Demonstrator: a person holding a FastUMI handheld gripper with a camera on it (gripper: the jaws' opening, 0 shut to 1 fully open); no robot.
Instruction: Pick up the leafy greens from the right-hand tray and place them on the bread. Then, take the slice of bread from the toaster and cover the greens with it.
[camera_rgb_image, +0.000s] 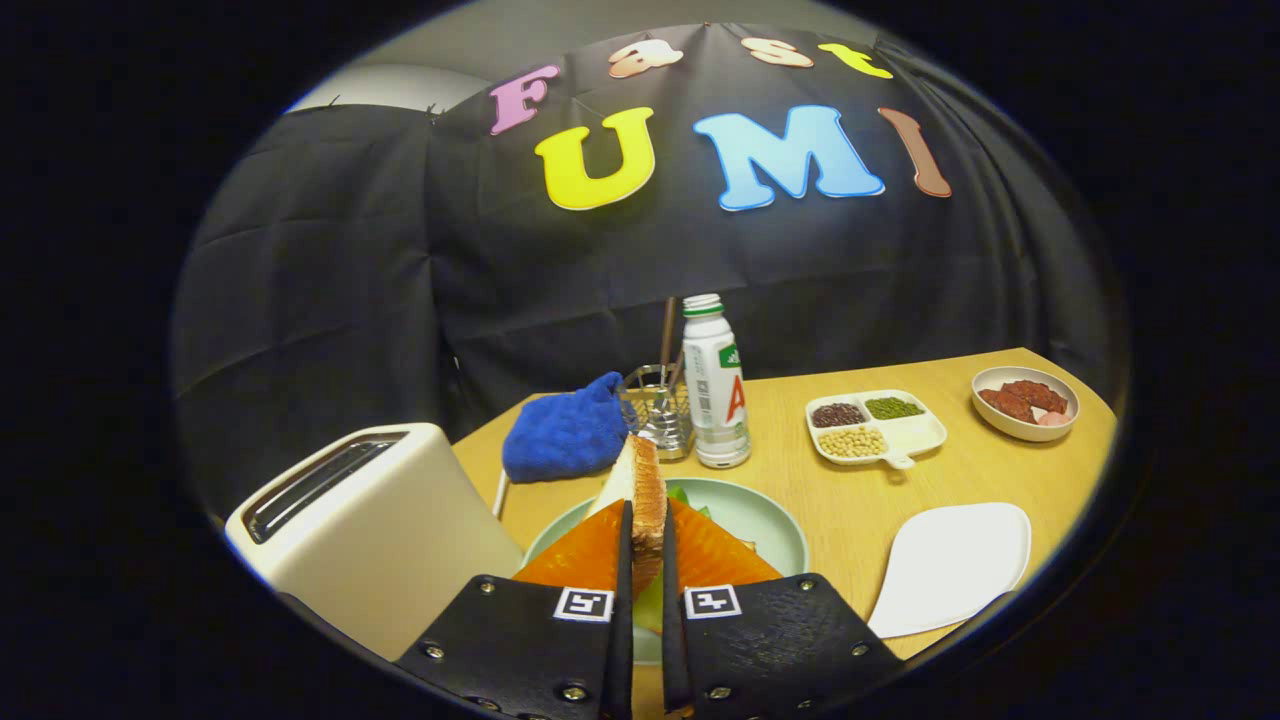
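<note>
My gripper (646, 540) is shut on a slice of toasted bread (640, 490), held upright on its edge between both fingers. The slice hangs over a pale green plate (770, 520). A bit of leafy greens (682, 495) shows on the plate just right of the slice; the bread beneath it is mostly hidden behind my fingers. The cream toaster (370, 530) stands to the left of the fingers, its slots looking dark. The white right-hand tray (950, 570) lies to the right of the plate with nothing on it.
Beyond the plate stand a blue cloth (565, 435), a wire holder with sticks (660, 410) and a white bottle (715, 385). Farther right are a divided dish of beans (875, 425) and a bowl of reddish food (1025, 402). The wooden table (850, 500) ends at the black wall.
</note>
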